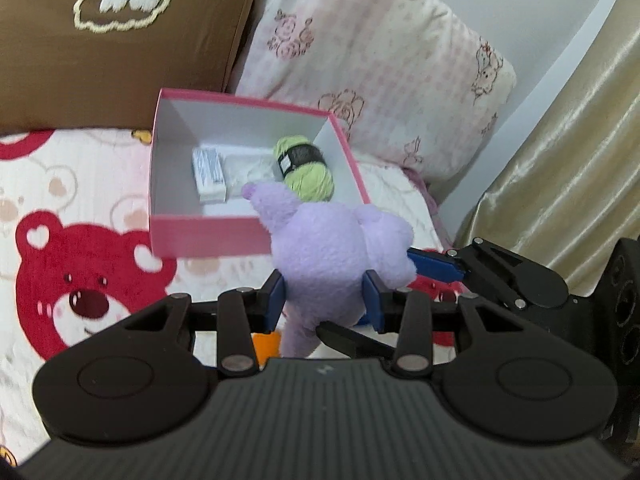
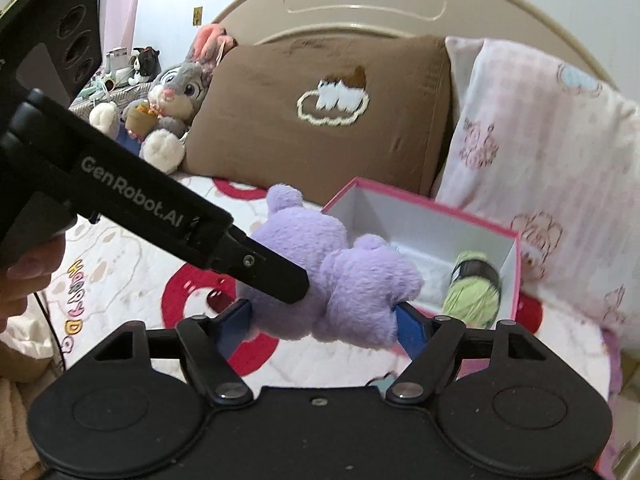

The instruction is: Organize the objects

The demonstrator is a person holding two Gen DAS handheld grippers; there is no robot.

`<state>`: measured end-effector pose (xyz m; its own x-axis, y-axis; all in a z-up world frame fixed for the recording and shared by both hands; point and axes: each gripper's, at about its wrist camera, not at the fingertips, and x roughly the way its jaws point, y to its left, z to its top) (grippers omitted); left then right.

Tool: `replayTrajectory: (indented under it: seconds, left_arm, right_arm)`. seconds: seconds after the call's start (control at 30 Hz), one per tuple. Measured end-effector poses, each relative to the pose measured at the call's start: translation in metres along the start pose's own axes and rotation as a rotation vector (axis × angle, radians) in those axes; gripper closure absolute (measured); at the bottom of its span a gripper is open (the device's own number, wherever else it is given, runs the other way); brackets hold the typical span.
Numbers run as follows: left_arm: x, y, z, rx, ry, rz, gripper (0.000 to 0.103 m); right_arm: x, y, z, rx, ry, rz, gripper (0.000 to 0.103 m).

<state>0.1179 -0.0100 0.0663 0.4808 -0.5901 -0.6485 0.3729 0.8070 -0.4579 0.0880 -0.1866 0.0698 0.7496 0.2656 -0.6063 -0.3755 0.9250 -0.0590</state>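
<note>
Your left gripper (image 1: 324, 300) clamps the purple plush (image 1: 332, 256) mid-frame, before the pink box (image 1: 208, 236); the right gripper (image 2: 324, 320) brackets it, jaws half open. It's soft and light (squashy), so hold the body.

Yarn ball (image 1: 305, 170) lies in the box (image 1: 208, 234), pillows (image 1: 372, 60) behind.

Box opening: the pink box (image 1: 208, 236) stood open-topped on the bedspread (image 1: 80, 184), its near-left floor bare.
Box floor, far side: a white packet (image 1: 209, 176) and a green yarn ball (image 1: 306, 168) took the room by the right wall.
Above the near wall: the purple plush (image 1: 324, 256) filled the way in.
Behind the box: the brown pillow (image 1: 120, 48) and pink pillow (image 1: 360, 60) closed it off, probably touching.
Bed's left edge: a grey rabbit toy (image 2: 172, 96) sat there.
</note>
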Motion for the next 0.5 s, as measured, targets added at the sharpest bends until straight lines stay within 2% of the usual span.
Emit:
replayTrajectory:
  seconds: [0.23, 0.5]
  left_arm:
    - [0.011, -0.003, 0.023, 0.007, -0.032, 0.022, 0.063]
    - [0.030, 0.003, 0.043, 0.002, -0.062, 0.090, 0.062]
  right_arm:
    - [0.011, -0.013, 0.019, -0.020, -0.017, -0.021, 0.026]
    - [0.041, -0.034, 0.041, -0.003, 0.014, 0.013, 0.030]
